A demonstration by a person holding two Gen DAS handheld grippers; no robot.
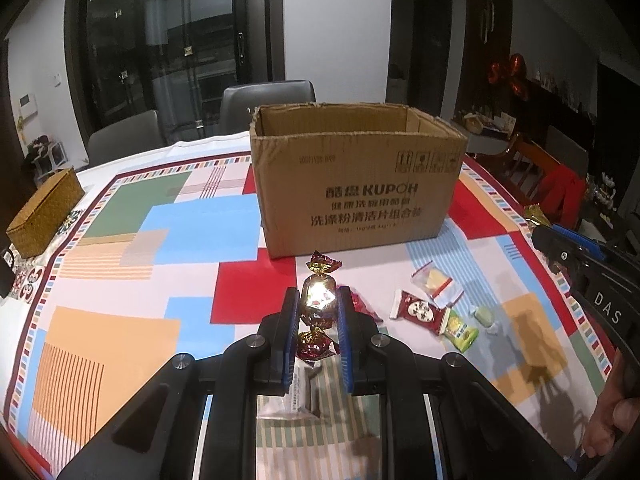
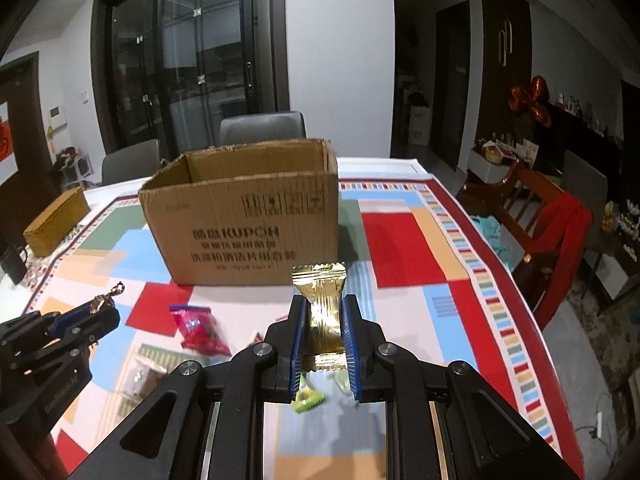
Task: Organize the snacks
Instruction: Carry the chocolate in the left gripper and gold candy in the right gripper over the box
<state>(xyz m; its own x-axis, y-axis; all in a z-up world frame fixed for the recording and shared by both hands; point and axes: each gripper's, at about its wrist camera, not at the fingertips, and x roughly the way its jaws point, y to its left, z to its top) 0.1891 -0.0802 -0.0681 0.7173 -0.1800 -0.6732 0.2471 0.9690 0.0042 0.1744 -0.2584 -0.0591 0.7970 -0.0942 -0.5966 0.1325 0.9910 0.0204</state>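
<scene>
Both grippers are loaded and up off the table. The left gripper (image 1: 318, 312) is pinching a foil-wrapped twist candy in shiny brown and gold (image 1: 318, 306), its blue pads pressed on the candy's fat middle. The right gripper (image 2: 324, 328) is clamped on a flat gold foil snack packet with crimped ends (image 2: 322, 300).

The relation that matters is the open brown cardboard box with dark printed lettering (image 1: 356, 192), which stands straight ahead of both grippers on the patchwork tablecloth of red, blue, green and orange blocks (image 1: 120, 240), mouth up, its printed long side facing us. The box's top rim sits above each held snack in both views, so my read is that the next move needs more height before going forward over that near wall. Neither arm looks clearly nearer; the box stands a little right of centre in the left view and left of centre in the right view (so it lies roughly between them).

The candy's long axis runs along the fingers, one twisted end poking out toward the box, the other trailing back. The gold packet also lies lengthwise, its serrated end sticking forward past the fingertips.

Left on the cloth: a red-and-white wrapped snack (image 1: 420, 312), a green packet (image 1: 462, 332), a clear zip bag (image 1: 436, 284) and a red pouch (image 2: 198, 328).
</scene>
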